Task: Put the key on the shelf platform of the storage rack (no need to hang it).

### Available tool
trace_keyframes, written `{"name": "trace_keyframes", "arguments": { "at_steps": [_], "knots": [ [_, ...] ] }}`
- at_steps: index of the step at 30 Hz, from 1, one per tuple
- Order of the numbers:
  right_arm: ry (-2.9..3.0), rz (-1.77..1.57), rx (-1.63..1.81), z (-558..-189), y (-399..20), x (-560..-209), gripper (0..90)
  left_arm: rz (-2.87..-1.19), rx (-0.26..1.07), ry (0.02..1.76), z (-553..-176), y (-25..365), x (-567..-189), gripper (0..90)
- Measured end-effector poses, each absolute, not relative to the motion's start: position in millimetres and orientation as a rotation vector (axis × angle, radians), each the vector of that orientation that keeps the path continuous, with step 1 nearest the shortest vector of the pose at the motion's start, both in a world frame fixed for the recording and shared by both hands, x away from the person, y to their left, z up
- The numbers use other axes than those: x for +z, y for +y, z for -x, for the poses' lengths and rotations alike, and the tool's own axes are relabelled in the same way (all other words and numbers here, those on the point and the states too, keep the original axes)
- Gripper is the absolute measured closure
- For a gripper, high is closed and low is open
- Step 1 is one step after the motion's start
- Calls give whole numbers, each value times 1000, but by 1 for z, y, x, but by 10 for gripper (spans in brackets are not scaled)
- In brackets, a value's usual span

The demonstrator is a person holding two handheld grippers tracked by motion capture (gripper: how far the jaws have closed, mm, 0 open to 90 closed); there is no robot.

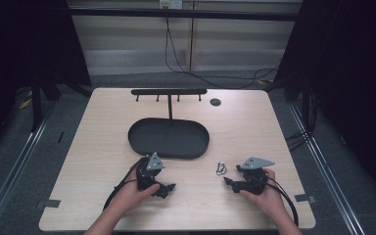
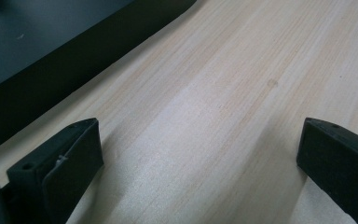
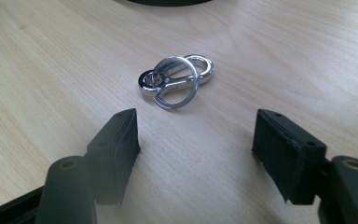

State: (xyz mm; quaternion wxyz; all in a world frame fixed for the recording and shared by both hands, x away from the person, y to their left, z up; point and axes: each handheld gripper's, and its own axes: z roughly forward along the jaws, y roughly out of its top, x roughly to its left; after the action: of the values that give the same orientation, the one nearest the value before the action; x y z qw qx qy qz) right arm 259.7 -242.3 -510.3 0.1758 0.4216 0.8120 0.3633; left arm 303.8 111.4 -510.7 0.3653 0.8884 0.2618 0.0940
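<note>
Both my grippers rest low, jaws wide, nothing held. Right gripper (image 3: 196, 140) faces the key clip (image 3: 177, 80), which lies on the table (image 1: 103, 147) just ahead, lined up for pickup; left gripper (image 2: 198, 154) idles beside the tray (image 1: 169, 139).

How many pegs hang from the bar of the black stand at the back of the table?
4. The pegs hang along the stand's bar: two left of the upright post, two right. Another behind the post could be hidden.
</note>
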Motion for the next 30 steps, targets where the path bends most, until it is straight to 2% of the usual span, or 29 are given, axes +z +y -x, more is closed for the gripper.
{"name": "trace_keyframes", "arguments": {
  "at_steps": [12, 23, 30],
  "knots": [
    [2306, -1252, 964, -261, -240, -507, 227, -2287, 237, 669, -304, 111, -511, 0],
    [2492, -1381, 731, -280, -217, -478, 311, -2287, 240, 670, -304, 111, -511, 0],
    [2527, -1383, 645, -299, -200, -476, 337, -2287, 240, 670, -304, 111, -511, 0]
  ]
}}
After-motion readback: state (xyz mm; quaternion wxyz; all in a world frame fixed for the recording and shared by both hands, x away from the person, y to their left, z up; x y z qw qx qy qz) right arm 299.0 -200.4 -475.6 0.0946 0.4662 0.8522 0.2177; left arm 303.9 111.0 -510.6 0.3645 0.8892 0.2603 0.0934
